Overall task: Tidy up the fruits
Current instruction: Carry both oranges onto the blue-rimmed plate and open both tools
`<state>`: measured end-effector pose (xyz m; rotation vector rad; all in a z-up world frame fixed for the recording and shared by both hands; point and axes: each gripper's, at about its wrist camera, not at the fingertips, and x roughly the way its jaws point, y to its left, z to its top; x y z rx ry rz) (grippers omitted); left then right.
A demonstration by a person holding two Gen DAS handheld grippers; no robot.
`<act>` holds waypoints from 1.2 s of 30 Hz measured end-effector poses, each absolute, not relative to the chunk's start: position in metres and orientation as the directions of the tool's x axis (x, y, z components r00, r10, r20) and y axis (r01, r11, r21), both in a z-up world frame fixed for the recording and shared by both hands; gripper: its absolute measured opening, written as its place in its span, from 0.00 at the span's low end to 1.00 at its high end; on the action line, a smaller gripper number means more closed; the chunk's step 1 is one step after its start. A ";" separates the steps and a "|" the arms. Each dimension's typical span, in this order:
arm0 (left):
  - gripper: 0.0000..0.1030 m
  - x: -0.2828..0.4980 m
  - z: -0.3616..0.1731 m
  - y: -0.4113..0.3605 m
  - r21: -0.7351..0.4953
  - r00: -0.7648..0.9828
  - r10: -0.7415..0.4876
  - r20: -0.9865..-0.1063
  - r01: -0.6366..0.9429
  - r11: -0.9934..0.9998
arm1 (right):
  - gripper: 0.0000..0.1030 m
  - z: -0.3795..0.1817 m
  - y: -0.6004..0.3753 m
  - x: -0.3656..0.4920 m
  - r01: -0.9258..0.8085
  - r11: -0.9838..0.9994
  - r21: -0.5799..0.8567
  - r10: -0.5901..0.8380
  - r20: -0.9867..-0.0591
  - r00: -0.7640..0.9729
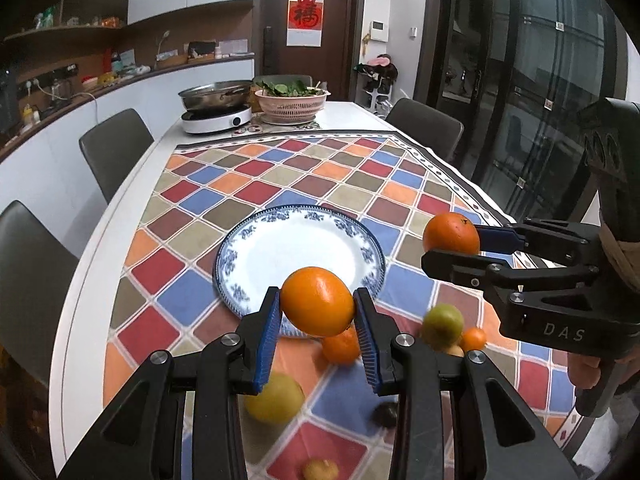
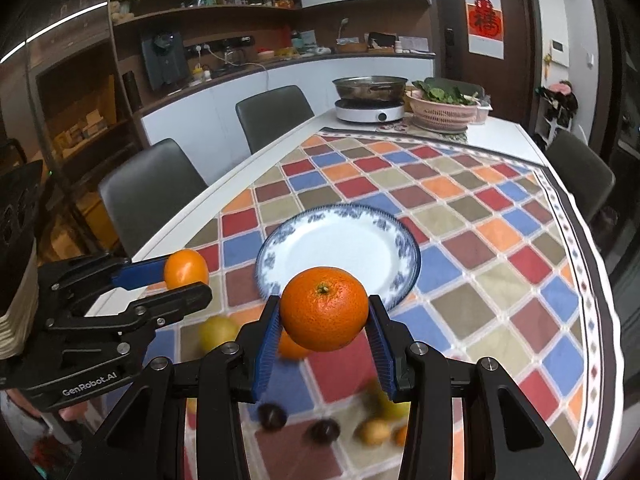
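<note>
My left gripper (image 1: 317, 301) is shut on a smooth orange (image 1: 316, 292), held above the near rim of a blue-and-white plate (image 1: 236, 248). My right gripper (image 2: 324, 310) is shut on a dimpled orange (image 2: 324, 300) with its stem facing me, also above the plate's (image 2: 405, 240) near edge. Each view shows the other tool: the right gripper (image 1: 452, 246) with its orange (image 1: 450, 232) to the right of the plate, the left gripper (image 2: 188, 280) with its orange (image 2: 185, 267) to the left. Nothing lies on the plate.
Loose fruit lies on the checked tablecloth (image 1: 224, 184) below the grippers: a green-yellow fruit (image 1: 443, 325), a small orange (image 1: 474, 339), a yellow fruit (image 1: 274, 398), dark fruits (image 2: 272, 414). A pan on a hotplate (image 1: 218, 120) and a pink colander (image 1: 292, 106) stand far back. Chairs surround the table.
</note>
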<state>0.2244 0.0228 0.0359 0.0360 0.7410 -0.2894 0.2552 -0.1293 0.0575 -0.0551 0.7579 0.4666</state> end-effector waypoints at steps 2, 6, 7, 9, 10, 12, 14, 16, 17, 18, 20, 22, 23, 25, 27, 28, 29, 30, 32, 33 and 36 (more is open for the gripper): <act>0.35 0.240 0.035 0.025 -0.075 0.694 -0.254 -0.674 0.277 0.958 | 0.41 0.058 -0.127 0.270 -0.428 0.897 0.110 0.383 -0.678 0.627; 0.35 0.272 0.028 0.027 -0.076 0.672 -0.258 -0.694 0.287 0.955 | 0.41 0.053 -0.121 0.301 -0.433 0.894 0.117 0.384 -0.698 0.605; 0.35 0.280 0.025 0.028 -0.081 0.662 -0.261 -0.702 0.291 0.953 | 0.41 0.050 -0.119 0.311 -0.433 0.893 0.124 0.386 -0.708 0.592; 0.35 0.298 0.019 0.030 -0.083 0.644 -0.259 -0.720 0.291 0.953 | 0.41 0.044 -0.116 0.325 -0.436 0.890 0.131 0.387 -0.722 0.574; 0.35 0.308 0.014 0.031 -0.086 0.632 -0.262 -0.729 0.296 0.951 | 0.41 0.039 -0.114 0.336 -0.437 0.890 0.132 0.383 -0.736 0.558; 0.35 0.325 0.006 0.033 -0.089 0.615 -0.262 -0.744 0.297 0.951 | 0.41 0.031 -0.111 0.349 -0.439 0.889 0.132 0.377 -0.753 0.539; 0.35 0.342 -0.003 0.034 -0.105 0.587 -0.268 -0.764 0.297 0.949 | 0.41 0.021 -0.108 0.364 -0.439 0.890 0.121 0.363 -0.773 0.521; 0.35 0.357 -0.011 0.036 -0.125 0.562 -0.277 -0.780 0.294 0.948 | 0.41 0.010 -0.104 0.379 -0.439 0.891 0.117 0.350 -0.793 0.499; 0.35 0.362 -0.014 0.035 -0.128 0.555 -0.278 -0.784 0.293 0.947 | 0.41 0.006 -0.103 0.385 -0.433 0.894 0.118 0.344 -0.800 0.492; 0.35 0.369 -0.017 0.036 -0.129 0.548 -0.274 -0.790 0.288 0.949 | 0.41 0.002 -0.101 0.391 -0.434 0.893 0.120 0.342 -0.807 0.482; 0.35 0.383 -0.026 0.036 -0.134 0.530 -0.271 -0.804 0.282 0.950 | 0.41 -0.004 -0.099 0.404 -0.435 0.891 0.128 0.344 -0.816 0.464; 0.35 0.394 -0.033 0.036 -0.136 0.512 -0.261 -0.818 0.270 0.953 | 0.41 -0.010 -0.097 0.417 -0.430 0.893 0.132 0.339 -0.826 0.450; 0.35 0.399 -0.037 0.037 -0.138 0.503 -0.260 -0.824 0.268 0.954 | 0.41 -0.013 -0.096 0.421 -0.427 0.895 0.130 0.334 -0.830 0.447; 0.35 0.408 -0.045 0.037 -0.136 0.484 -0.249 -0.839 0.257 0.957 | 0.41 -0.018 -0.095 0.432 -0.420 0.897 0.136 0.328 -0.842 0.429; 0.35 0.416 -0.054 0.039 -0.142 0.463 -0.244 -0.852 0.243 0.960 | 0.41 -0.023 -0.095 0.440 -0.408 0.901 0.149 0.327 -0.851 0.411; 0.35 0.420 -0.058 0.040 -0.147 0.454 -0.241 -0.858 0.233 0.961 | 0.41 -0.027 -0.095 0.445 -0.402 0.903 0.152 0.322 -0.858 0.400; 0.35 0.422 -0.061 0.040 -0.151 0.450 -0.242 -0.859 0.229 0.962 | 0.41 -0.029 -0.095 0.448 -0.398 0.905 0.151 0.318 -0.862 0.395; 0.35 0.424 -0.062 0.040 -0.153 0.447 -0.243 -0.861 0.227 0.962 | 0.41 -0.032 -0.095 0.451 -0.393 0.907 0.150 0.312 -0.867 0.389; 0.35 0.427 -0.066 0.040 -0.139 0.444 -0.228 -0.867 0.223 0.965 | 0.41 -0.037 -0.094 0.454 -0.390 0.909 0.148 0.304 -0.875 0.375; 0.35 0.428 -0.067 0.040 -0.138 0.444 -0.226 -0.867 0.222 0.965 | 0.41 -0.039 -0.094 0.456 -0.388 0.910 0.148 0.301 -0.878 0.371; 0.35 0.431 -0.071 0.040 -0.132 0.438 -0.217 -0.872 0.217 0.967 | 0.41 -0.045 -0.094 0.459 -0.384 0.913 0.139 0.289 -0.886 0.364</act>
